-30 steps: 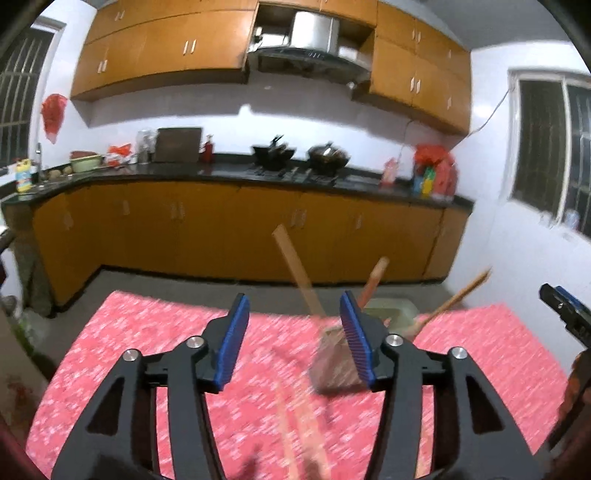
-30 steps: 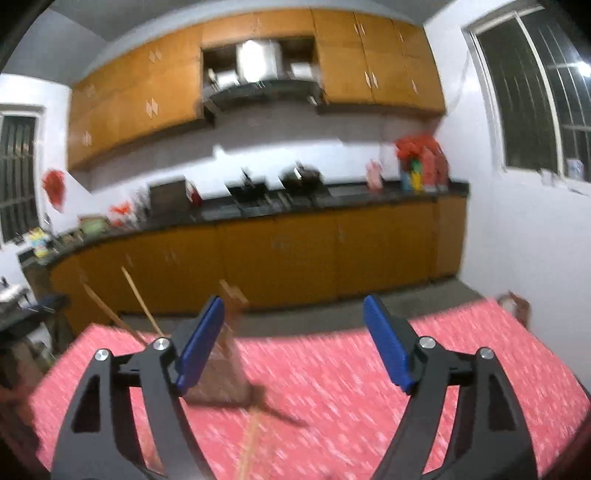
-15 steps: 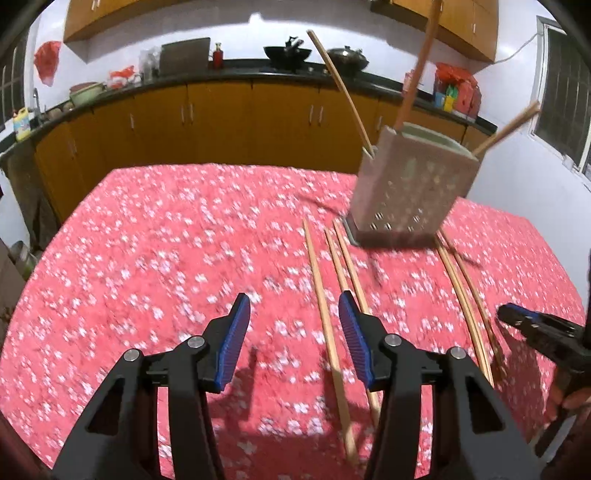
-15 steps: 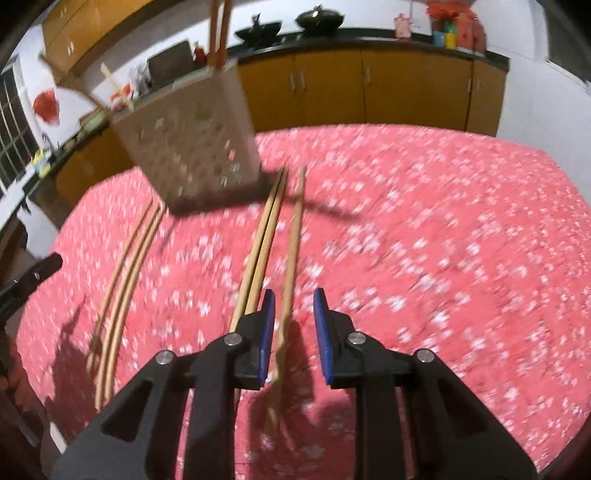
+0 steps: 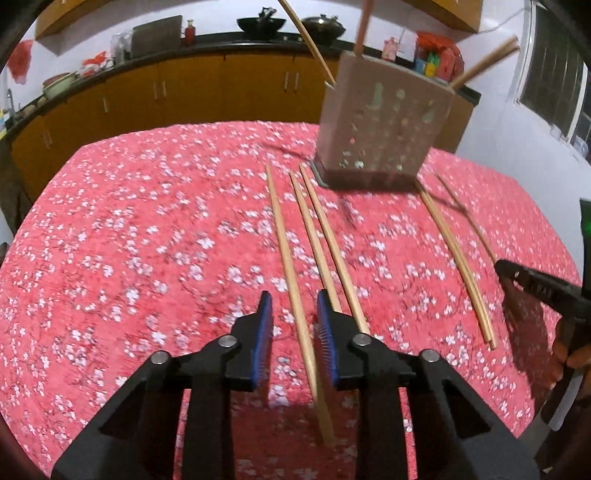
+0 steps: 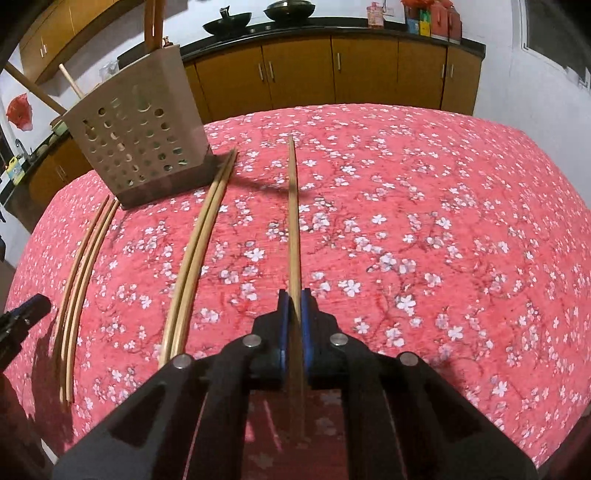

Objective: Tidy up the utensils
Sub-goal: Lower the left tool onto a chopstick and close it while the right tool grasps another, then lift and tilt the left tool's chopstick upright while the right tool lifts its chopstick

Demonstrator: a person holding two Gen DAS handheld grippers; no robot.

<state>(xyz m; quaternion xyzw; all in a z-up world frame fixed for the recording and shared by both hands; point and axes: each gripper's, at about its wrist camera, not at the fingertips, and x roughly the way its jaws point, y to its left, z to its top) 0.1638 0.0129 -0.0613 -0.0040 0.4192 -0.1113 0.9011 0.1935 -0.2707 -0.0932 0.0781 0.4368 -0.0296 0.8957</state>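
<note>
As both jaws narrowed, right gripper (image 6: 290,308) (lower now) pinches chopstick (image 6: 293,221).

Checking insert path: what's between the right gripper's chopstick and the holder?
Right wrist view: a pair of chopsticks lies on the cloth between held chopstick and holder.

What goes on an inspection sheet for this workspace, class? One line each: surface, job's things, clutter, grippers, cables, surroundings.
Surface: red floral tablecloth, sticks lying flat on it.
Job's things: perforated utensil holder upright, sticks standing in it; loose chopsticks beside it.
Clutter: nothing seen.
Grippers: left gripper open, jaws astride the nearest chopstick; right gripper shut on the lone chopstick.
Cables: nothing seen.
Surroundings: wooden cabinets, woks on the counter.
</note>
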